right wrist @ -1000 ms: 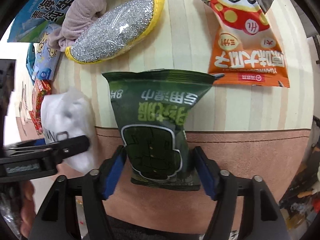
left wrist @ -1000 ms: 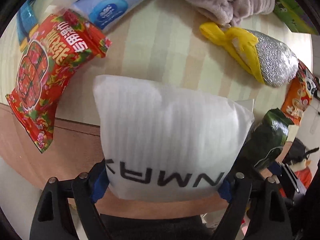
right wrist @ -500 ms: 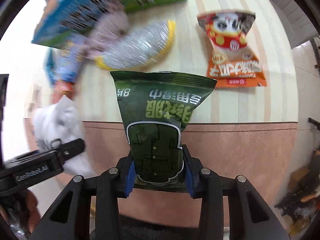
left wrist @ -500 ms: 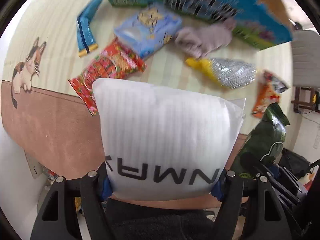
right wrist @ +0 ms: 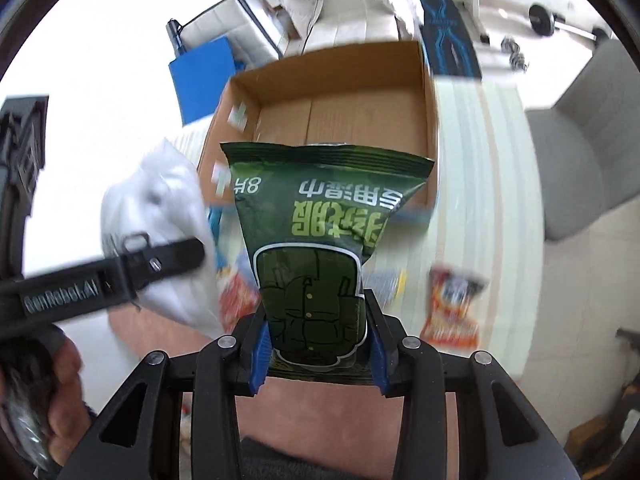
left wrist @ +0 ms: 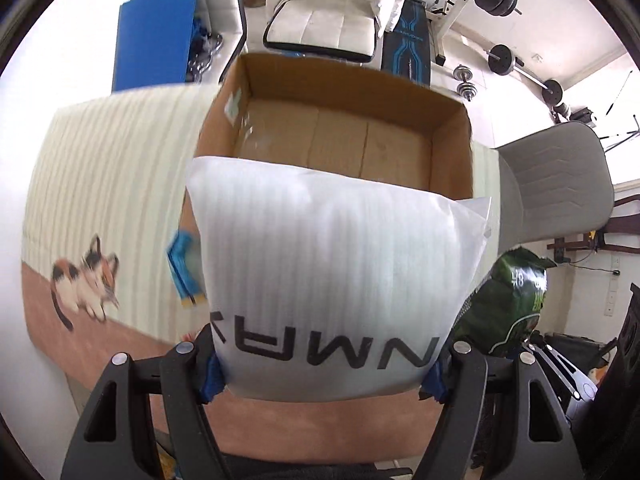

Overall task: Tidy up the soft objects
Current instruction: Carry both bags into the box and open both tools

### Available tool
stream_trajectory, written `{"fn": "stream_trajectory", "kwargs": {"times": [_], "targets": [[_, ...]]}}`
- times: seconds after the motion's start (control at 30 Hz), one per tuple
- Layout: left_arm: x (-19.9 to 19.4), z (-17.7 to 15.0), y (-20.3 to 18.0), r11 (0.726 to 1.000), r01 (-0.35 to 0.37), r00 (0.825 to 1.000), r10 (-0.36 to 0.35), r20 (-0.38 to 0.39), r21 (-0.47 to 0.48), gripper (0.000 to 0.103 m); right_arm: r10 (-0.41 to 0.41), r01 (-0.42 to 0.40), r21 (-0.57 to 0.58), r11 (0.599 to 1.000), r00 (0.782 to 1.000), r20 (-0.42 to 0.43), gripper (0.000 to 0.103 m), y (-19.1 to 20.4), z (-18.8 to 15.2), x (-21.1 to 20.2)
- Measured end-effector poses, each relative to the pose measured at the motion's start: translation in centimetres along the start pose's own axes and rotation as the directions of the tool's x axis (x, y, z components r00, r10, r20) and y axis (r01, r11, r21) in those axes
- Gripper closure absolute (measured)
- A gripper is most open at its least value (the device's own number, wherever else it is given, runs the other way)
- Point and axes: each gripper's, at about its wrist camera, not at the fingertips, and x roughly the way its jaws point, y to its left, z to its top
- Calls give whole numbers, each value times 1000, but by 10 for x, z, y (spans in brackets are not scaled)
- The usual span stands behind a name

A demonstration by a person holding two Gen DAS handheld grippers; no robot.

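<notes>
My left gripper (left wrist: 324, 372) is shut on a white foam pouch (left wrist: 336, 264) with black letters, held in the air in front of an open cardboard box (left wrist: 448, 148). My right gripper (right wrist: 318, 356) is shut on a dark green snack bag (right wrist: 320, 248), held up before the same box (right wrist: 428, 120). The box looks empty inside. The green bag also shows at the right of the left wrist view (left wrist: 508, 308). The white pouch (right wrist: 160, 216) and the left gripper's finger (right wrist: 104, 280) show at the left of the right wrist view.
The striped table cover (left wrist: 112, 168) with a cat picture (left wrist: 84, 284) lies below. A blue packet (left wrist: 184, 272) and an orange snack bag (right wrist: 454, 308) lie on it. A grey chair (left wrist: 560, 184) stands right of the table, a white chair (left wrist: 332, 28) behind the box.
Both grippers have lifted their bags off the table and tilted up toward the box. The table items have dropped out of the left view; the box and room now fill both views.
</notes>
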Motion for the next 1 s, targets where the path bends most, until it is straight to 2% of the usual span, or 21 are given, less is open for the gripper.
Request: {"fn": "stream_trajectory", "kwargs": {"times": [0.17,0.4,0.53,0.7,0.9,1.0], "targets": [[31,82,2,1000,2,998,0,-69,23,30,-35,35,23,999,999,-15,61,-7,62,34],[111,156,-3,997,58,975,-44,-219,58,30,-103,107,51,993,992,-74,61,-13,147,108],[149,179,-12,994,65,961,-39,-273,84,30,-132,139,59,989,985,-108,61,-23,180,151],[179,195,-22,991,64,954,-25,-300,120,30,-152,164,67,984,976,-157,61,-37,199,191],[200,198,-27,990,89,943,-48,-330,110,30,-162,173,56,983,973,-162,61,-37,211,208],[204,198,-27,990,88,947,-49,-319,110,28,-169,178,46,983,973,-156,60,-32,213,208]]}}
